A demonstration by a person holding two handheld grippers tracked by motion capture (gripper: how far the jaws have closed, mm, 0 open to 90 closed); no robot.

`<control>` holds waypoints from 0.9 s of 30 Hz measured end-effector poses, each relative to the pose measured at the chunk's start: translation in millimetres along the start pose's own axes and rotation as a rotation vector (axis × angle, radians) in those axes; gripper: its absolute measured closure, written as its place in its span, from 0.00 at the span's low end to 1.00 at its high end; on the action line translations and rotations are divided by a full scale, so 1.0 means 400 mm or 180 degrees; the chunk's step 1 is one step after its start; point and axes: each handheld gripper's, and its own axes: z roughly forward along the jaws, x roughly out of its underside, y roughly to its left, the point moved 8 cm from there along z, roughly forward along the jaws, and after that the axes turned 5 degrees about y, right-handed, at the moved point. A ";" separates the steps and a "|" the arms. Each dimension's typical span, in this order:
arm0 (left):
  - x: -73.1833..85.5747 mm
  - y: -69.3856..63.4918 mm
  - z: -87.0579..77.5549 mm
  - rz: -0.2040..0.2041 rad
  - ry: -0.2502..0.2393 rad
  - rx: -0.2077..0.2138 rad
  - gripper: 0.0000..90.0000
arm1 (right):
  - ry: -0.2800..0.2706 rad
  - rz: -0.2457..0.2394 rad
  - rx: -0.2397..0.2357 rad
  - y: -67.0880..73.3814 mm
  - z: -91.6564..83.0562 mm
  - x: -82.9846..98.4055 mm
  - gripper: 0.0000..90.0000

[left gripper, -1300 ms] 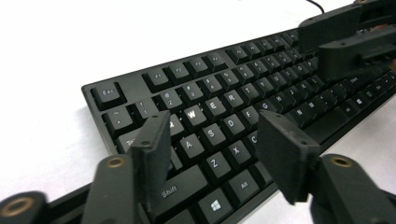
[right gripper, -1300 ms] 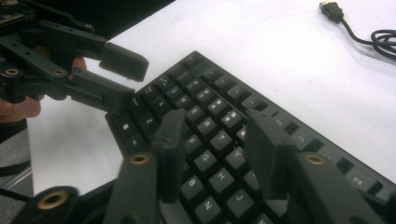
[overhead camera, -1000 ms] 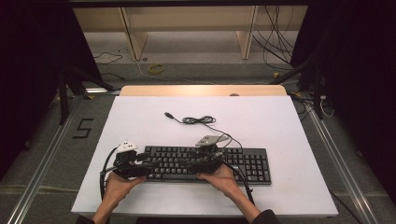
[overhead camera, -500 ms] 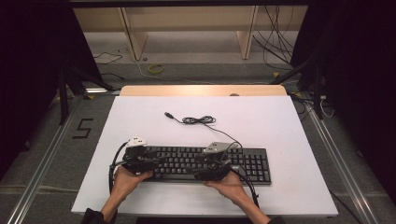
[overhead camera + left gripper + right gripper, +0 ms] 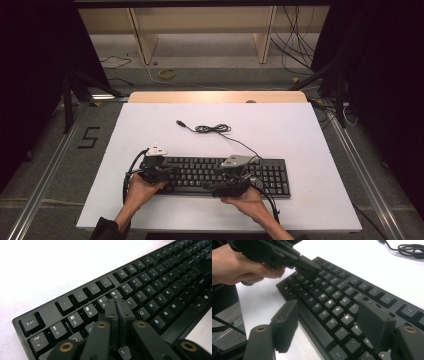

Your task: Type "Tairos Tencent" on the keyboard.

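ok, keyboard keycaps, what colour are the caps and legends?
Black keycaps with white legends on the black keyboard; clearest in the left gripper view.

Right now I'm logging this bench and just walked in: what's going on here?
A person works a black keyboard on the white table with two handheld grippers. The left gripper, jaws just closed with nothing between them, points at the keys near its left end. The right gripper hovers open over the middle keys.

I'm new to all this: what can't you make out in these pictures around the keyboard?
- Keyboard, left gripper view: the closed left gripper hides the keys beneath.
- Right gripper view: the open right gripper covers some lower keys.
- High view: key legends too small to read.
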 end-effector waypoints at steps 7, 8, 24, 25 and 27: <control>0.009 0.008 0.017 -0.0024 0.0104 -0.0050 0.99 | -0.0020 -0.0010 -0.0002 0.002 -0.005 0.000 0.38; 0.011 0.009 0.020 -0.0022 0.0108 -0.0058 0.99 | -0.0019 -0.0012 -0.0002 0.003 -0.005 0.000 0.38; 0.012 0.010 0.014 -0.0079 0.0034 -0.0063 0.98 | -0.0040 0.0003 0.0005 0.000 -0.007 -0.003 0.38; 0.010 0.010 0.010 -0.0098 0.0011 -0.0067 0.97 | -0.0040 0.0005 0.0005 -0.001 -0.006 -0.003 0.38; 0.008 0.011 0.006 -0.0100 -0.0021 -0.0069 0.95 | -0.0038 0.0015 0.0002 0.000 -0.005 -0.003 0.38</control>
